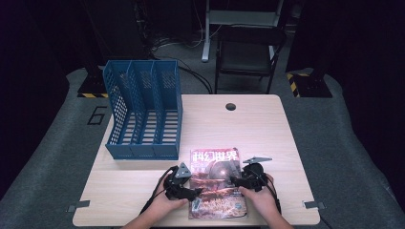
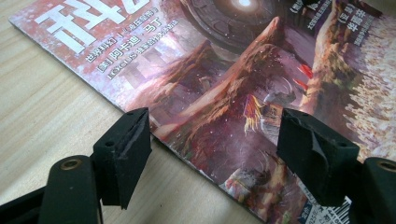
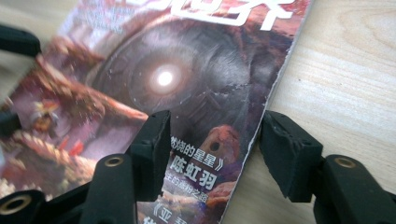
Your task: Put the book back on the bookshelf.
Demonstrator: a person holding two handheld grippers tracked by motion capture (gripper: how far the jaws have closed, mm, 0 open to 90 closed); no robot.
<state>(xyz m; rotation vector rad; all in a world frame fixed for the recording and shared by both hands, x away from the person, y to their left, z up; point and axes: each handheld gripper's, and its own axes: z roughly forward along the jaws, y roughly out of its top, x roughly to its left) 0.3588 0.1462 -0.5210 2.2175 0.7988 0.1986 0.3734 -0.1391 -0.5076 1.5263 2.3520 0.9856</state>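
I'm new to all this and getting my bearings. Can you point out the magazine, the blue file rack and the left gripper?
magazine [image 1: 216, 183]: high view, middle of its cover.
blue file rack [image 1: 143, 151]: high view, low front wall.
left gripper [image 2: 215, 140]: left gripper view, midway between its open fingertips.
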